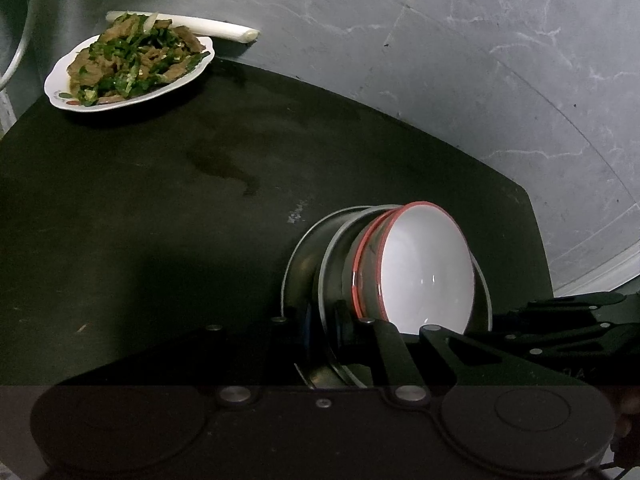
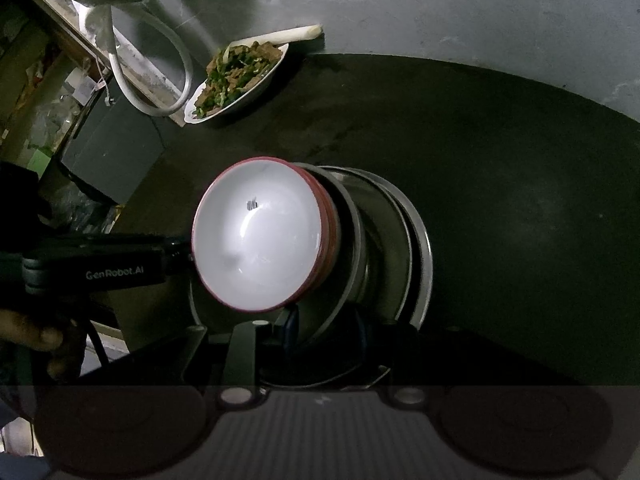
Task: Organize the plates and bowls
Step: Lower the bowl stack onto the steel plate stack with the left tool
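Left wrist view: nested stack (image 1: 384, 276), both grippers clamped on its rim.
Red-rimmed bowls (image 2: 256, 236) sit inside steel plates, on dark table (image 1: 160, 200); left gripper (image 1: 352, 328), right gripper (image 2: 320, 332) gripping. Food plate (image 1: 128, 68) apart, judged unsorted.

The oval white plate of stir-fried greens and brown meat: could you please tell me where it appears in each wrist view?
Left wrist view: the oval white plate of stir-fry sits upper left, at the far edge of the dark tabletop.
Right wrist view: the same plate is upper centre-left, seen more edge-on.
Shared landmark: the pale leek stalk lying just behind the plate, against the grey wall.
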